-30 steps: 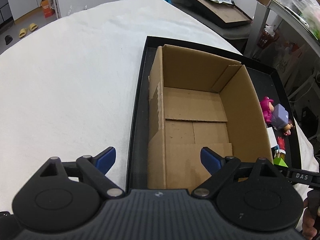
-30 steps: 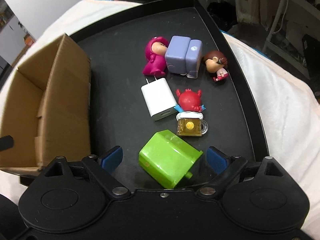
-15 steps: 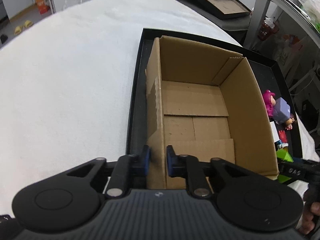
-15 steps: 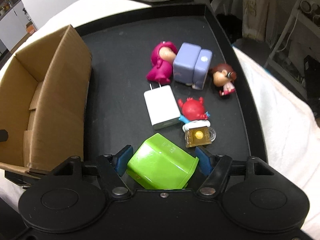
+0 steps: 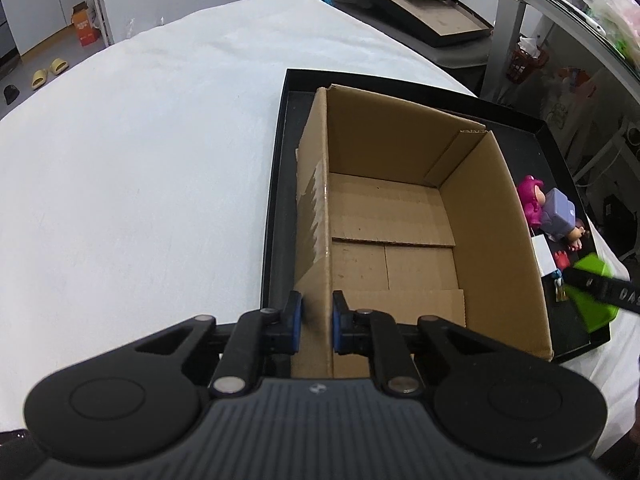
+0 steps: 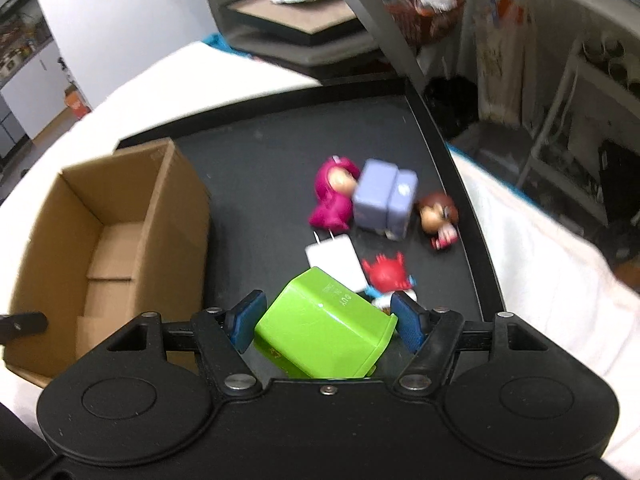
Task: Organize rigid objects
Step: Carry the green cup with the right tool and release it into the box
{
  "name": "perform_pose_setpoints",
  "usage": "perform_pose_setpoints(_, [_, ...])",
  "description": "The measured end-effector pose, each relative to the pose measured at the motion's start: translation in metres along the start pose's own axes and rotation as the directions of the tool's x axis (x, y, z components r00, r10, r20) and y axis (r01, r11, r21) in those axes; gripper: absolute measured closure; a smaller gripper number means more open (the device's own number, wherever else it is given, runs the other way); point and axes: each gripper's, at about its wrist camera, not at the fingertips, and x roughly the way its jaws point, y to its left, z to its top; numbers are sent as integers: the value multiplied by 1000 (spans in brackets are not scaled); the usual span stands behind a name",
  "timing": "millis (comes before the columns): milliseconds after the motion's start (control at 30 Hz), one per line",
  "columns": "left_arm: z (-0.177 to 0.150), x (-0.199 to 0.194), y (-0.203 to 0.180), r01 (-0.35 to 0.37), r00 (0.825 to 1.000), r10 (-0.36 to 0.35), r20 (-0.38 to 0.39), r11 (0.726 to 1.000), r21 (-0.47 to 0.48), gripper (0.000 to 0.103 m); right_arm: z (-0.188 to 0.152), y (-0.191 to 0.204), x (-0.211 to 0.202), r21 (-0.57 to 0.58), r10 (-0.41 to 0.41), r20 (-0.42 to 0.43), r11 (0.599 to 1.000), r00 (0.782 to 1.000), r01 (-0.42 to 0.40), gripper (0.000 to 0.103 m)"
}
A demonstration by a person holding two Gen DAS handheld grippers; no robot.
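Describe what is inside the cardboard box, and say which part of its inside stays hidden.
Inside the cardboard box only its bare bottom flaps show; no objects. The left tool, clamping its wall, hides the nearest strip of floor.

Setting: a lived-in room used as a workspace. A table [image 5: 140, 152] under a white cloth carries a black tray [image 5: 276, 200]. Slippers [image 5: 50, 72] lie on the floor beside white cabinets [image 5: 36, 12]. Cluttered metal shelving [image 6: 568, 92] stands along the right edge.
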Motion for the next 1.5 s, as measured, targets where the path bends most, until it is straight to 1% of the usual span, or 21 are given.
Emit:
perform_pose_setpoints(167, [2,-4,-1,-2,1000,1,16,1000,14,89,9,13,-11,-31,25,46,999,999,-23,36])
perform_pose_setpoints(400, [3,-7,-2,2,1000,-2,22,1000,25,89,15,26,-7,-78,14,52,997,999,-10,36])
perform_pose_setpoints(700, [1,-1,4,19,1000,-19,12,1000,1,89,25,43,-18,-111,28,95,994,995,-17,36])
perform_pose_setpoints(767, [2,0,5,18,1000,-18,15,1000,-3,92,26,47,-20,-106,57,84,993,995,-48,36])
perform_pose_setpoints(833, [2,0,7,19,1000,-19,16,1000,-10,92,29,52,-22,-110,85,79,991,993,-76,36])
perform_pose_setpoints(1067, [1,2,10,25,1000,-25,13,999,-26,93,38,76,-24,-152,125,93,982,988,-109,36])
perform_pose_setpoints(1500, [4,3,17,65,998,-65,-5,996,-58,92,54,127,-7,-261,189,85,952,978,-161,36])
